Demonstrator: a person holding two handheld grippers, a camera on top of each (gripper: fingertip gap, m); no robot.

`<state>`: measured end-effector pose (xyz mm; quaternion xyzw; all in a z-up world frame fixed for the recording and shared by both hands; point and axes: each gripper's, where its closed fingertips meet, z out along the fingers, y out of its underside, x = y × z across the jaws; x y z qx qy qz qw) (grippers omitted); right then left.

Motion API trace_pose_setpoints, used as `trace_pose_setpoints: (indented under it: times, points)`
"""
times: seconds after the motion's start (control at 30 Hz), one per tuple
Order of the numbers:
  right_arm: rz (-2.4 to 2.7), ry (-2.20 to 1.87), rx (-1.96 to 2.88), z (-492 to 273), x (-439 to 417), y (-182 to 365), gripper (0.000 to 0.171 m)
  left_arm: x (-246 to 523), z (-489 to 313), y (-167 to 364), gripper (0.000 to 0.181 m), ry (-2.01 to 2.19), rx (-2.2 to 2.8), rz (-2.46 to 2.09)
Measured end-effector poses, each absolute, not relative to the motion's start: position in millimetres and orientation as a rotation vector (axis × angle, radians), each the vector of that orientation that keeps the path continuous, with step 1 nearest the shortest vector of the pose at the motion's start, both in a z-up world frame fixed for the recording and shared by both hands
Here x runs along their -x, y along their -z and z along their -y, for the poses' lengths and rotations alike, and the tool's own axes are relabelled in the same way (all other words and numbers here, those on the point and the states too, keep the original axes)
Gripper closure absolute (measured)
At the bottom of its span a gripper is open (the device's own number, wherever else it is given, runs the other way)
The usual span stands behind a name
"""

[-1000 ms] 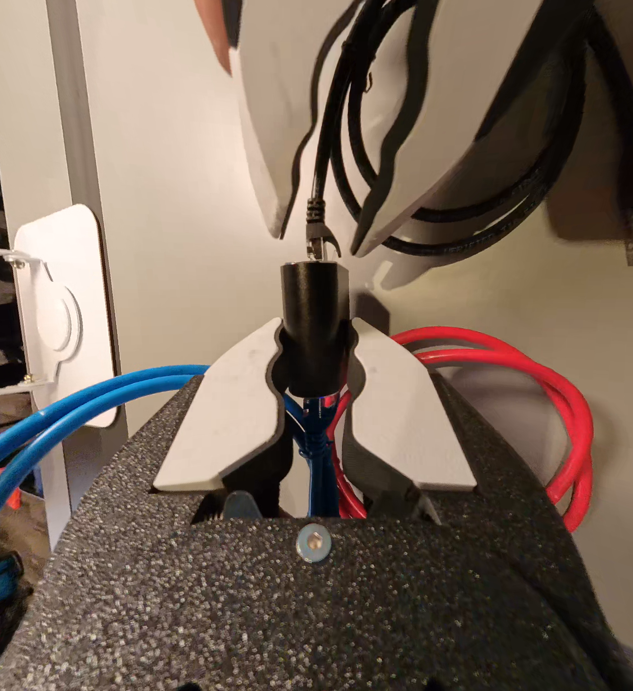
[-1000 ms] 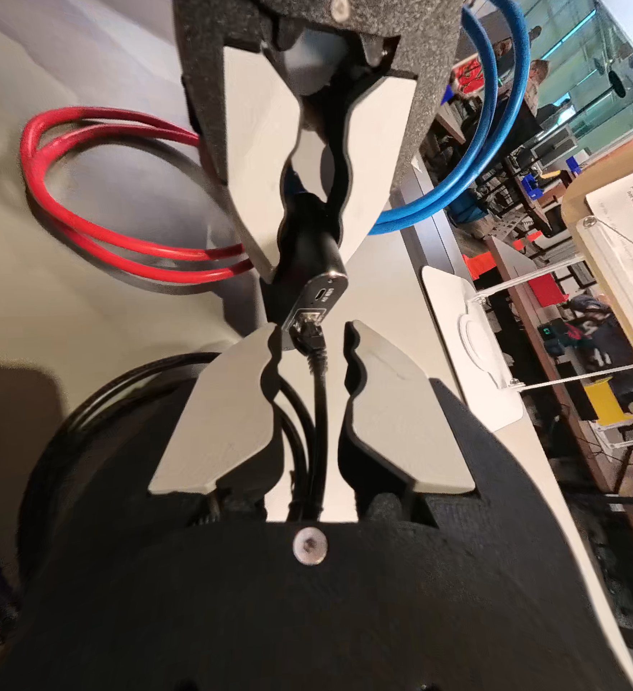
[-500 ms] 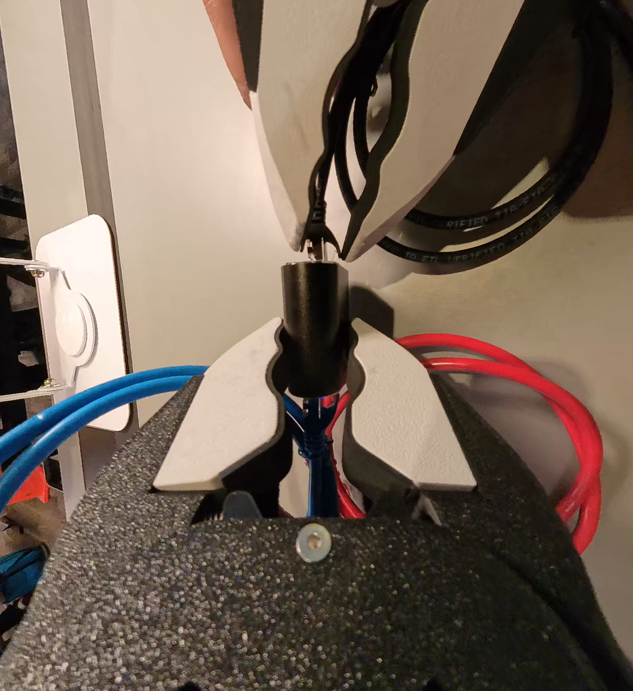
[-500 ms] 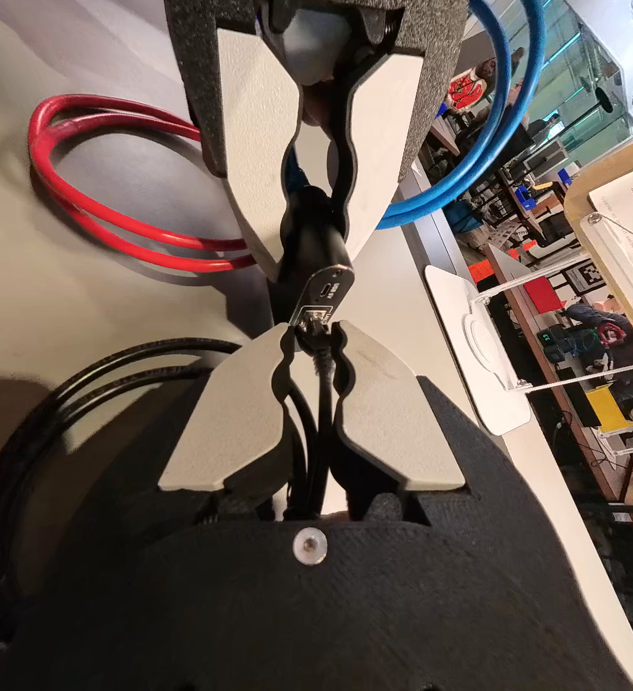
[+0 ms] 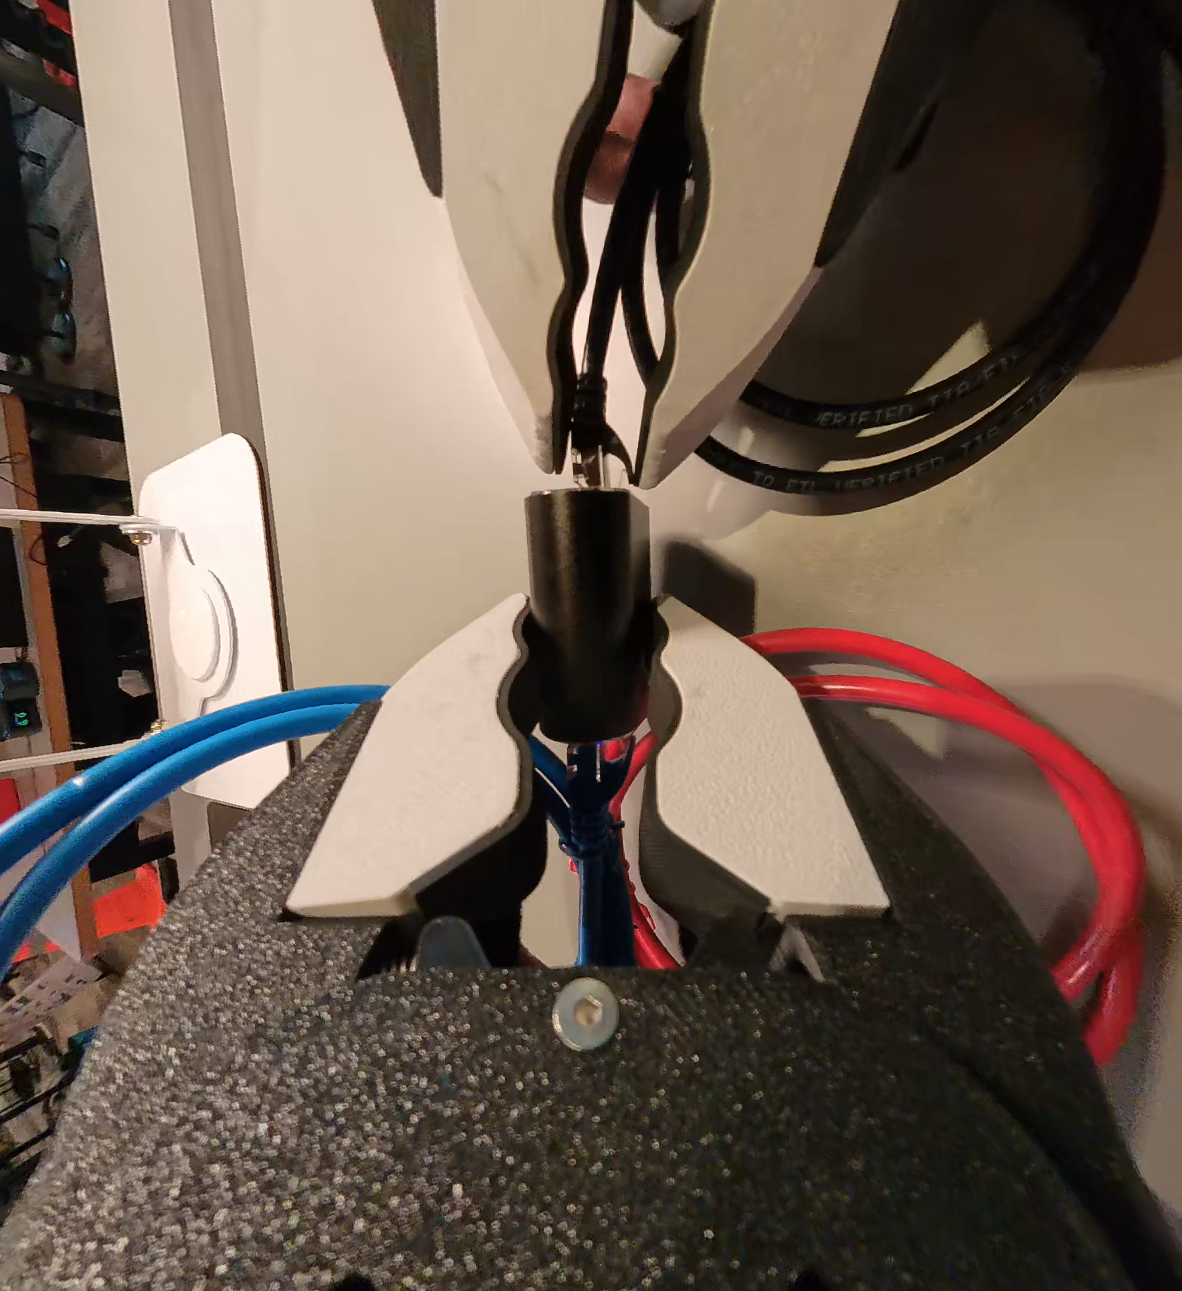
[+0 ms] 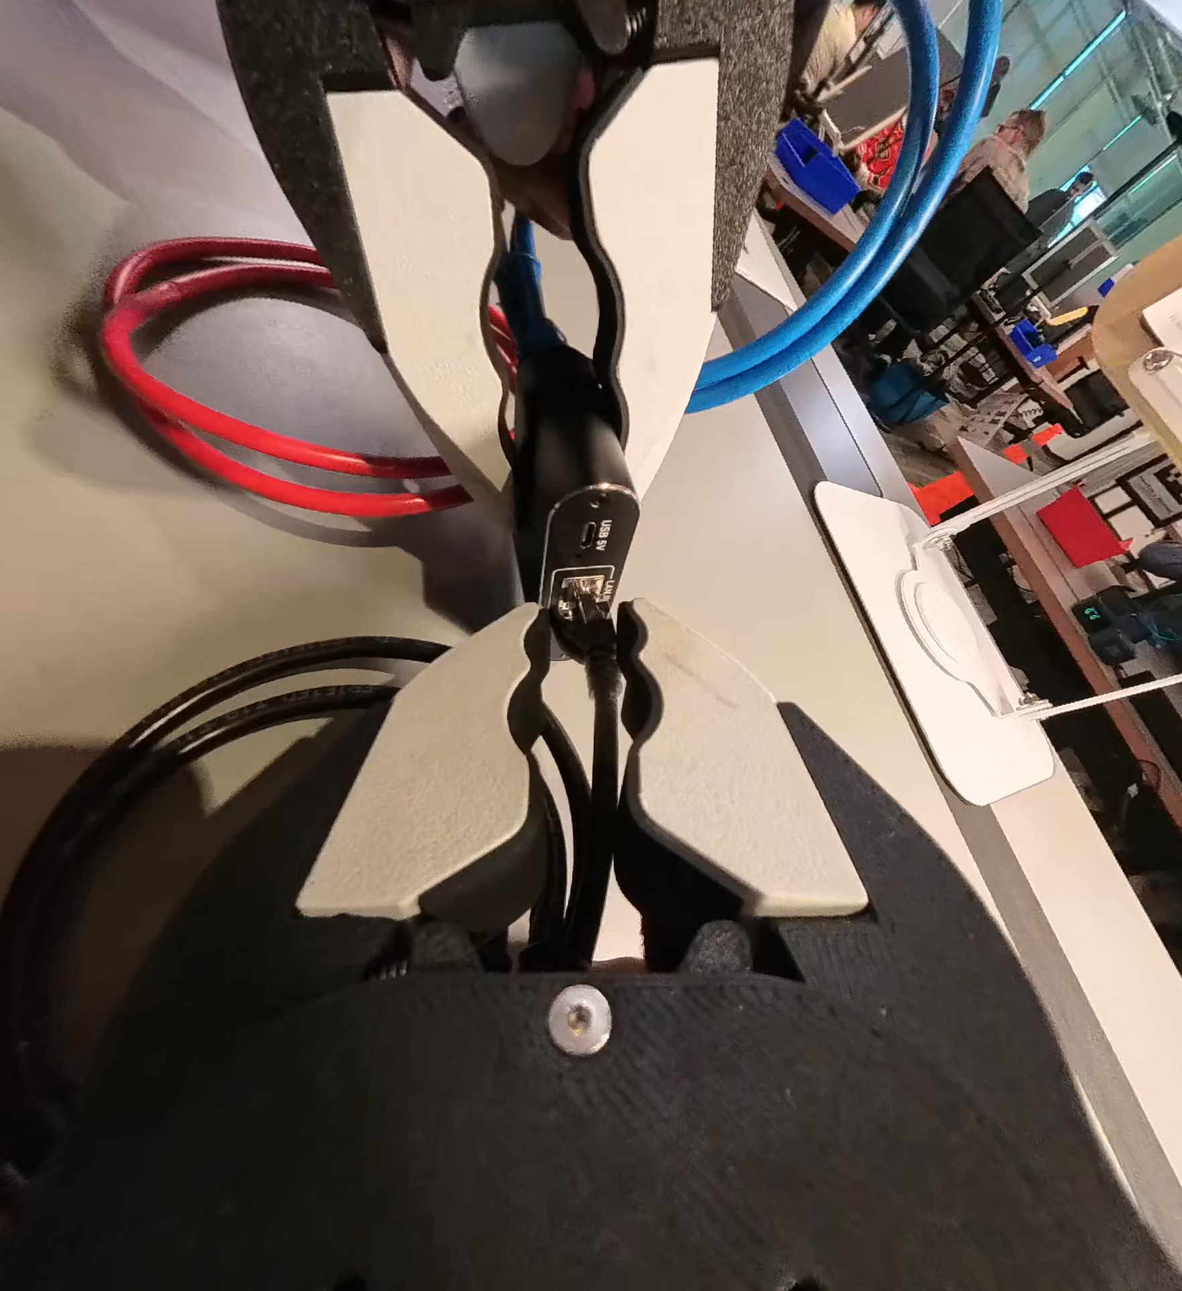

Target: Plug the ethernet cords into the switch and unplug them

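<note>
The small black switch (image 5: 585, 615), light and rigid, sits centre frame clamped in the left gripper (image 5: 588, 670). At twelve o'clock from it, the right gripper (image 6: 582, 632) pinches the black cord (image 6: 602, 754) just behind its plug, seated in the port. The cord is limp, the latch likely brittle, so grip the boot.

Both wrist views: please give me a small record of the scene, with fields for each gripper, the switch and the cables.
left gripper: shut on the switch
switch: small black body, held off the table
right gripper: shut on the black cable, right behind its plug
black cable: plug sits in the switch port; the rest coils on the table
blue cable: plugged into the switch's other end, loops to the side
red cable: looped on the table; its end is hidden
table: pale, plain
</note>
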<state>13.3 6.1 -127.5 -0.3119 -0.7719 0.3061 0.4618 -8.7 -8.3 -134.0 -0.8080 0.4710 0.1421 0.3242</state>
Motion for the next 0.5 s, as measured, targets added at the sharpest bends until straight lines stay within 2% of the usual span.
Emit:
trace_pose_setpoints:
  times: [0.5]
  points:
    - [1.825,-0.717,0.73,-8.4,-12.3,118.3,0.155,6.7,7.7,128.6,0.154,-0.346,2.098,-1.188]
